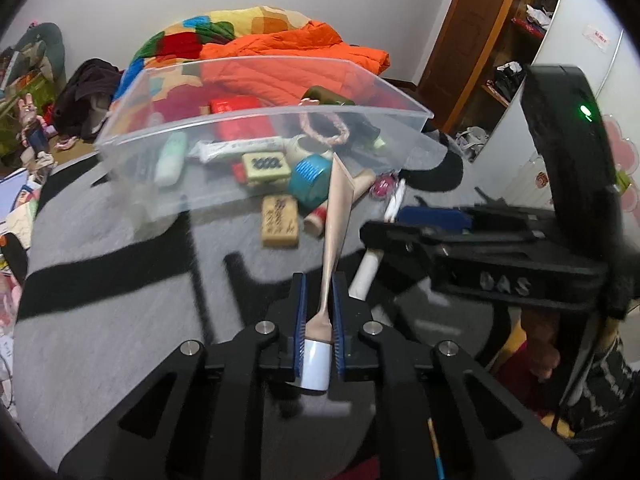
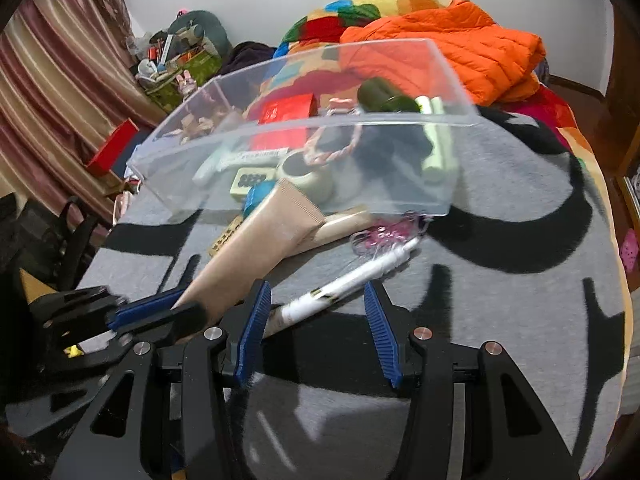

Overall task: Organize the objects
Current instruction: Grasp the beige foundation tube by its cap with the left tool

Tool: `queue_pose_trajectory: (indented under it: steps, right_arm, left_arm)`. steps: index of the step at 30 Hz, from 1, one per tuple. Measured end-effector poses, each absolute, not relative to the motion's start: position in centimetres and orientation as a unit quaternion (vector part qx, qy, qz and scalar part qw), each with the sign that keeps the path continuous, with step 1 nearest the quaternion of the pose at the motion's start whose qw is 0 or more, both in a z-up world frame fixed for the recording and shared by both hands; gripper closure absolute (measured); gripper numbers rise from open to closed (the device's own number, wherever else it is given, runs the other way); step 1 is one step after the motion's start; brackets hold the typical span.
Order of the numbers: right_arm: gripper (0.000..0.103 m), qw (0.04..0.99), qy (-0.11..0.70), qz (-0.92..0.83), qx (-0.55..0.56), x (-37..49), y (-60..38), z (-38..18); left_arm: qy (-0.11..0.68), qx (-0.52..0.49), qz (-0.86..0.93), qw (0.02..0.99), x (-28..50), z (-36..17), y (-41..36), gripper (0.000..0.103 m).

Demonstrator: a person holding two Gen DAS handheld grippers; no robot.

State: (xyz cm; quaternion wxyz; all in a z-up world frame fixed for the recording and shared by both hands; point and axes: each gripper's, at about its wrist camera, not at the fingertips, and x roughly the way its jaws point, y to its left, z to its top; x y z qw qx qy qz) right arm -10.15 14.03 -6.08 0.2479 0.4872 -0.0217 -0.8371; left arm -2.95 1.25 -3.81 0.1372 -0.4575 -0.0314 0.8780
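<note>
Grey blanket point(image 2: 500, 320) under clear bin point(image 2: 304, 128), pen point(image 2: 348, 284)

Both wrist cams sit low over near edge of grey blanket point(image 2: 520, 300), facing clear bin point(image 1: 256, 120) close ahead; left cam sits left of right, shared: bin, pen point(image 2: 344, 284), orange quilt point(image 1: 288, 46) behind

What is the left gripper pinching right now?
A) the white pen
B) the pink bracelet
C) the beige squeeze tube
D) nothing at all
C: the left gripper has its blue pads closed on the neck of the beige squeeze tube, just above its white cap, while the white pen lies on the grey blanket in front of the open right gripper.
</note>
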Motion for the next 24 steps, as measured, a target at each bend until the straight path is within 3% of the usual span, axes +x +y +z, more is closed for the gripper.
queue_pose_trajectory:
  steps: [13, 16, 21, 24]
  right_arm:
    - [0.059, 0.188, 0.018, -0.870, 0.457, -9.4, 12.0, -6.3]
    - [0.064, 0.196, 0.008, -0.866, 0.460, -9.1, 12.8, -6.0]
    - [0.083, 0.219, -0.020, -0.852, 0.474, -8.5, 15.3, -5.3]
    - [0.086, 0.207, -0.026, -0.847, 0.489, -8.4, 16.8, -5.3]
  left_arm:
    - [-0.018, -0.465, 0.876, 0.129, -1.9, -4.9, 1.4, 0.088]
    - [-0.004, -0.460, 0.879, 0.127, -2.2, -4.9, 2.1, 0.088]
    - [-0.009, -0.458, 0.878, 0.137, -2.8, -5.1, 2.5, 0.089]
    - [-0.016, -0.457, 0.875, 0.156, -2.6, -5.0, 2.9, 0.090]
